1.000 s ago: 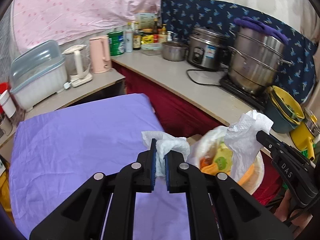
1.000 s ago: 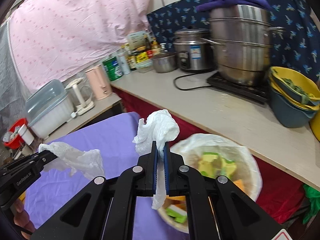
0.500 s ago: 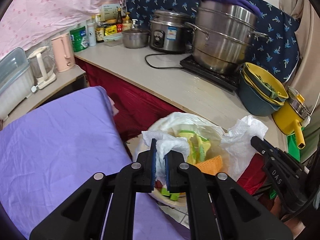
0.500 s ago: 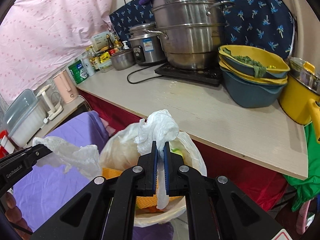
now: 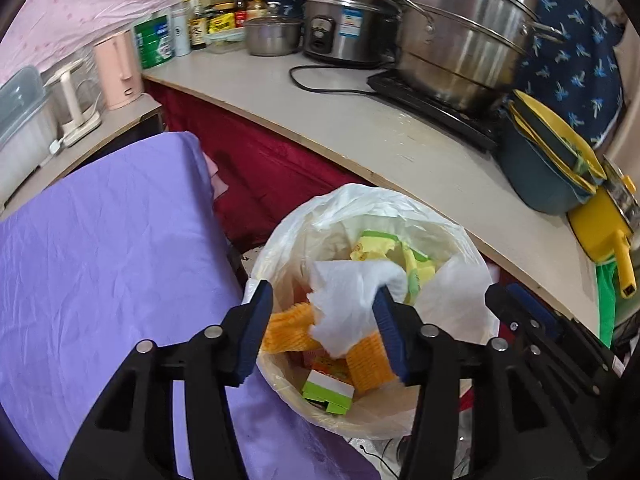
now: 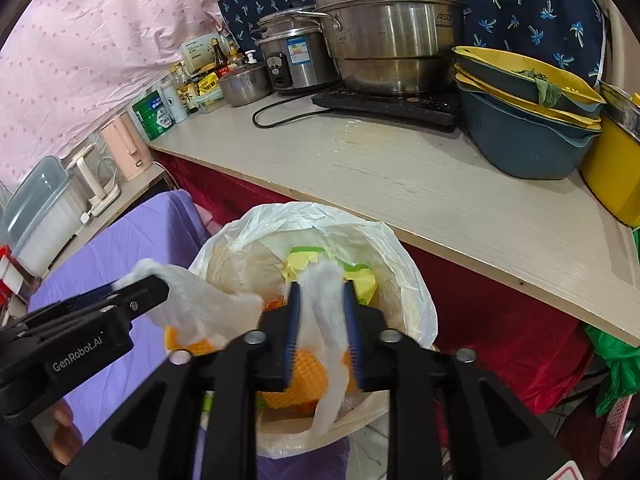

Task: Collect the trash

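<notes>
Over the bin, nearest each camera, both claws are letting go. The left claw has just been opening and stands wide; its crumpled white tissue sits between the pads, brushing the right-hand pad only, no longer pinched. The right claw has just been opening too, but stands narrow; a long strip of tissue hangs between its pads, and whether it is free yet I cannot tell from the blur.

Progress, as judged: both tissues are above the mouth of the bin, lined with a white plastic bag and already holding orange foam netting, yellow wrappers and a green-and-white carton. The drop is in hand, not finished. The purple cloth on the worktop beside the bin shows no scraps in either view, so little seems left.

Room to move: the bin stands tight between the cloth's edge on one side and the edge of the pale kitchen worktop beyond, with red fabric hanging below it. The two claws are close together over the bin. Straight up is open. Farther off, the steel steamer pot, rice cooker and stacked basins crowd the back.
</notes>
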Demonstrator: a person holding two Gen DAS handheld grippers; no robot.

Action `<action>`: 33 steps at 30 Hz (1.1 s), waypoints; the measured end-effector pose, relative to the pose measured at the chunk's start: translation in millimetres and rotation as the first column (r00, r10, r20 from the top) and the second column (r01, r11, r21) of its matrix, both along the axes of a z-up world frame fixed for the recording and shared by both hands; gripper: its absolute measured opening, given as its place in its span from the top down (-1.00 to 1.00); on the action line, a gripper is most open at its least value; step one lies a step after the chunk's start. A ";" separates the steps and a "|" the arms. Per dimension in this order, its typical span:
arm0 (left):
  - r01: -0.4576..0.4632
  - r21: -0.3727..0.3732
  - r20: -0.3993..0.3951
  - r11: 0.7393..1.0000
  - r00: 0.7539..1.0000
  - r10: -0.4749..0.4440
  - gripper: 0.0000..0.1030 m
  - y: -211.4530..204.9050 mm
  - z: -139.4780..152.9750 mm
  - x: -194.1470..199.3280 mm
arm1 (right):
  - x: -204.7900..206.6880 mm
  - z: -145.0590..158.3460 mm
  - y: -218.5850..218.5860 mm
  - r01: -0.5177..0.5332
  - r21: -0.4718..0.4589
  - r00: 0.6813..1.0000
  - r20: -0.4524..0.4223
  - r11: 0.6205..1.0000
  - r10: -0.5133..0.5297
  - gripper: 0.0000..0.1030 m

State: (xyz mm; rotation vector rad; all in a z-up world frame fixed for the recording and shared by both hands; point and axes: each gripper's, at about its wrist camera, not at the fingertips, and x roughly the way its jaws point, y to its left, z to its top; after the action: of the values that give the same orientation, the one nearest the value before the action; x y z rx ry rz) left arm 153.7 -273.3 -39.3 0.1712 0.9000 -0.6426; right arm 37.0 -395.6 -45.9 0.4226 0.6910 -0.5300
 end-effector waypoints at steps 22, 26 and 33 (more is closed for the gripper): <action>-0.064 -0.014 0.059 0.998 0.996 0.065 -0.39 41.6 18.7 -19.3 | -24.4 21.6 26.4 -0.025 -0.051 1.000 0.017 0.998 0.025 0.01; -0.067 -0.003 0.084 0.998 0.994 0.067 -0.42 48.8 25.0 -29.8 | -30.5 26.9 35.7 -0.035 -0.068 0.999 0.013 0.997 0.036 -0.16; -0.082 0.006 0.133 0.997 0.988 0.081 -0.62 65.0 36.6 -49.6 | -44.0 36.8 57.7 -0.059 -0.132 0.998 -0.001 0.989 0.060 -0.45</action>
State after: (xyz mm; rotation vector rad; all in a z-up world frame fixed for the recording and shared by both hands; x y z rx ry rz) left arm 104.1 -208.3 -2.7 0.1840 0.7790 -0.5437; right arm -7.1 -337.9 -9.1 0.2779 0.6592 -0.5154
